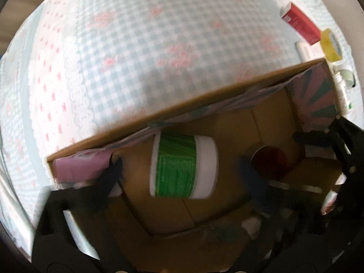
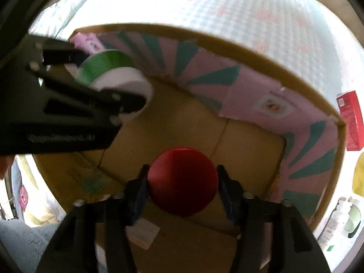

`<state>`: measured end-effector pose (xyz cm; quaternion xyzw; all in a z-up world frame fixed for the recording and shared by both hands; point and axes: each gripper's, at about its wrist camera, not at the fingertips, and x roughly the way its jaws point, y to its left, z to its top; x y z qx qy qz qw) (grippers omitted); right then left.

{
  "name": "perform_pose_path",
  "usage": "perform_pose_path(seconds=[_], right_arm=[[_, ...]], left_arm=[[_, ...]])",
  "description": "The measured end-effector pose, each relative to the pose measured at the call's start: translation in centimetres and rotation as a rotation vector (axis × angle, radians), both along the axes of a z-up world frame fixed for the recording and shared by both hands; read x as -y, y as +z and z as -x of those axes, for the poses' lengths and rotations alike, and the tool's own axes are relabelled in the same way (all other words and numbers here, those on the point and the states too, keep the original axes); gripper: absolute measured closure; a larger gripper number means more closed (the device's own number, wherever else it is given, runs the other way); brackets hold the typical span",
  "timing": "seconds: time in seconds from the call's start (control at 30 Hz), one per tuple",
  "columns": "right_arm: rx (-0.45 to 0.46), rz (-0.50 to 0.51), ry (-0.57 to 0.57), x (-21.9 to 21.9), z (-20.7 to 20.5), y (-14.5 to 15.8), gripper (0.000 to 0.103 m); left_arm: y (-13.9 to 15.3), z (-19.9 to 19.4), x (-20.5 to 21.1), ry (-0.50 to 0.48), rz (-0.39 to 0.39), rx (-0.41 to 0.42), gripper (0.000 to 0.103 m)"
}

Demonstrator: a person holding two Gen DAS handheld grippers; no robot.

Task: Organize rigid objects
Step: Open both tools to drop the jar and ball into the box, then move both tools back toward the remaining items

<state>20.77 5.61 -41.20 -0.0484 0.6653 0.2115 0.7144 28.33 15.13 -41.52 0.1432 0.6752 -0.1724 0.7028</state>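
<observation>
A cardboard box (image 1: 204,95) lined with pink and teal paper sits on a checked cloth. On its floor a white jar with a green label (image 1: 182,166) lies on its side. My left gripper (image 1: 179,168) points down over it, open, with a gap on both sides of the jar. A round red tin (image 2: 182,182) rests flat on the box floor (image 2: 193,122). My right gripper (image 2: 182,182) straddles the tin, open, its blue pads (image 2: 141,186) close beside the rim. The jar (image 2: 113,72) and the left gripper's fingers (image 2: 91,104) also show in the right wrist view.
Outside the box's right wall lie a red carton (image 2: 351,118), a yellow container (image 2: 359,175) and a white bottle (image 2: 339,216). A small white card (image 2: 143,232) lies on the box floor near me. The blue-checked cloth (image 1: 136,45) stretches beyond the box.
</observation>
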Motion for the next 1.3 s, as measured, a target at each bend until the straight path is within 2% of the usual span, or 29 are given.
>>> perform_pose_path(seconds=[0.03,0.13,0.3,0.5,0.63,0.8,1.0,1.1,1.3], right_arm=[[-0.027,-0.009,0.004,-0.1,0.3,-0.3,0.0],[-0.008,-0.006,0.013,-0.6,1.3,-0.3,0.0],[0.001,-0.029,-0.032,-0.8,2.6,-0.2,0.0],[0.024,-0.014,-0.039,-1.0,3.0,0.1,0.0],[0.044,-0.01,-0.051,-0.3,3.4,1.0,0.0],[0.086,0.014,-0.077,-0.3,4.5,5.2,0.0],[0.196,0.063,-0.151,0.6,3.5,12.8,0.0],[0.269,0.086,-0.205,0.8,4.6,16.7,0.0],[0.321,0.047,-0.298,1.5,6.1,22.1,0.0]], left_arm=[[0.1,0.1,-0.1,0.004,0.003,0.002,0.0],[-0.1,0.4,-0.2,0.004,-0.02,0.013,0.0],[-0.2,1.2,-0.1,0.011,-0.014,0.006,0.0],[1.1,0.9,-0.3,0.041,-0.006,0.025,0.0],[3.5,1.3,-1.4,0.048,0.003,0.059,0.0],[9.4,2.4,-3.6,0.103,0.042,0.13,0.0],[17.3,5.2,-6.9,0.183,0.055,0.258,0.0],[20.9,6.8,-9.2,0.225,0.086,0.303,0.0],[26.0,10.8,-10.0,0.241,0.102,0.416,0.0]])
